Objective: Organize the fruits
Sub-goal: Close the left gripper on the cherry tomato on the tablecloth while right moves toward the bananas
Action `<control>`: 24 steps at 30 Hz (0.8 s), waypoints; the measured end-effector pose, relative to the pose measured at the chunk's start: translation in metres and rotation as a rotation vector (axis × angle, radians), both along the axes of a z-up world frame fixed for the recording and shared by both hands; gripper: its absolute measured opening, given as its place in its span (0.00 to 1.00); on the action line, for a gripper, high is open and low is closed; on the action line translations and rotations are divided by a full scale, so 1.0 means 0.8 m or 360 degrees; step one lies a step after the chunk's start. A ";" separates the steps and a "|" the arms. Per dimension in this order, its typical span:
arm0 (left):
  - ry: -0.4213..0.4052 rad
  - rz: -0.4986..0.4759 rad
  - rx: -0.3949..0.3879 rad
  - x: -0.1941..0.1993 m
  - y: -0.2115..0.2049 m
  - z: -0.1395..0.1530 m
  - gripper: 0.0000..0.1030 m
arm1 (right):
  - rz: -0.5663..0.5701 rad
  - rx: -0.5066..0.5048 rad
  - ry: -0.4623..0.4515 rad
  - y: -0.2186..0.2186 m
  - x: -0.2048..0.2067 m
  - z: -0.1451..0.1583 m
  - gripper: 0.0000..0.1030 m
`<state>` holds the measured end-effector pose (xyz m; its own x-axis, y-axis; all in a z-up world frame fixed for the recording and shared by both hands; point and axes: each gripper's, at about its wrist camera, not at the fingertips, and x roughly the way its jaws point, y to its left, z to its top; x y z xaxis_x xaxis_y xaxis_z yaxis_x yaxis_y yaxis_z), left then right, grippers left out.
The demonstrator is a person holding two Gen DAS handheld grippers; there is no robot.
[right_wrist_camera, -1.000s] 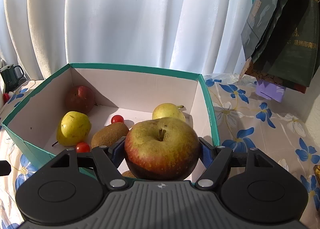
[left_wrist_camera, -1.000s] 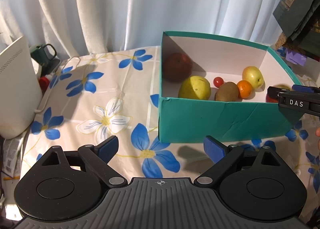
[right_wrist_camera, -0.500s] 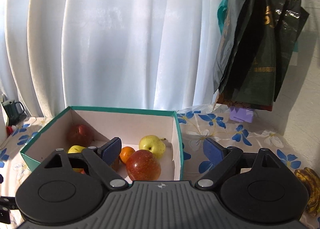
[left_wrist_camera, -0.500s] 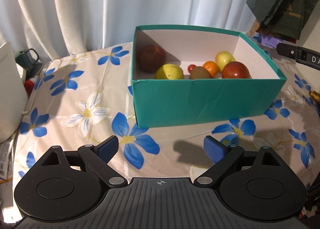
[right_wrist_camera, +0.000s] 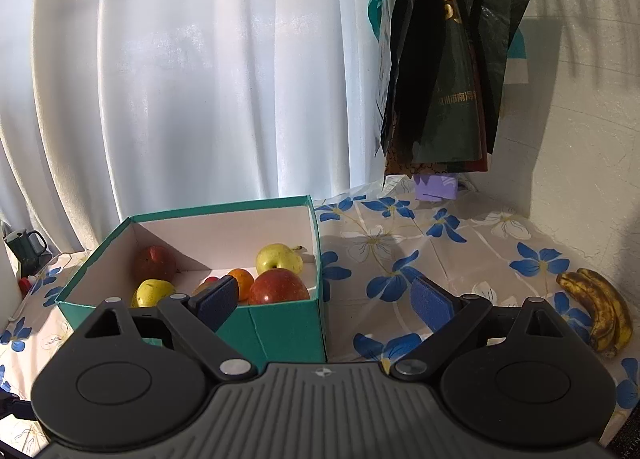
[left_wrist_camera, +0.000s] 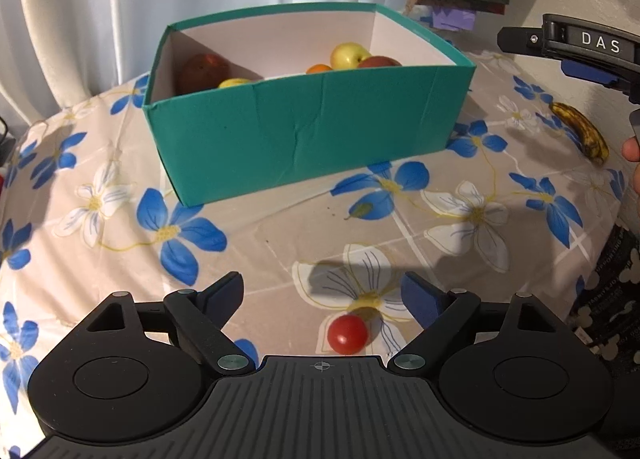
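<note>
1. Tablecloth (left_wrist_camera: 460, 179) with blue flowers covers the whole work surface, and the fruit left to sort lies on it.
2. Box (left_wrist_camera: 304, 127) – teal, open-topped – sits at twelve o'clock from the left gripper and at ten o'clock from the right one. It already holds a red apple (right_wrist_camera: 279, 288), a yellow apple (right_wrist_camera: 279, 257), an orange (right_wrist_camera: 242, 279) and more.
3. Bananas (right_wrist_camera: 600, 311), brown-spotted, lie on the cloth at three o'clock from the right gripper, well apart from the box.
4. Left gripper (left_wrist_camera: 322, 295) is spread wide and holds nothing; right gripper (right_wrist_camera: 324, 299) is likewise wide and empty.
5. Tomato (left_wrist_camera: 347, 334) rests on the cloth between the left fingers, touching neither. My reading: this is the pick-up step – the left gripper should settle around the tomato, close gently, then carry it to the box.
</note>
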<state>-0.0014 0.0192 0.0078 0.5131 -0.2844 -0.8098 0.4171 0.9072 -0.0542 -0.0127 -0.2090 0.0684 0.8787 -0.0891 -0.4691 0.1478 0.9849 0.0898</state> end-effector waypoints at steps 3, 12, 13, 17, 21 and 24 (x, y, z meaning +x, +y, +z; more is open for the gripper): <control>0.0032 -0.0044 -0.0006 -0.007 -0.005 -0.007 0.83 | 0.0010 -0.0005 0.0014 0.003 -0.010 -0.003 0.91; 0.0155 -0.0053 0.0038 -0.012 -0.016 -0.031 0.69 | -0.0021 -0.0016 0.0053 -0.002 -0.029 -0.012 0.91; 0.0165 -0.0048 0.0042 -0.011 -0.016 -0.033 0.68 | -0.0020 -0.0016 0.0061 -0.003 -0.030 -0.014 0.91; 0.0195 -0.0020 0.0039 -0.008 -0.018 -0.037 0.64 | -0.0042 -0.0017 0.0062 -0.007 -0.037 -0.015 0.91; 0.0223 0.0006 0.0043 -0.004 -0.019 -0.041 0.63 | -0.0079 -0.0018 0.0054 -0.016 -0.043 -0.014 0.91; 0.0217 0.0010 0.0056 -0.002 -0.022 -0.041 0.62 | -0.0095 -0.0027 0.0067 -0.022 -0.046 -0.017 0.91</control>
<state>-0.0032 0.0014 -0.0253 0.3993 -0.2517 -0.8816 0.4026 0.9121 -0.0781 -0.0492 -0.2264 0.0546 0.8511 -0.1489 -0.5035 0.2095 0.9756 0.0655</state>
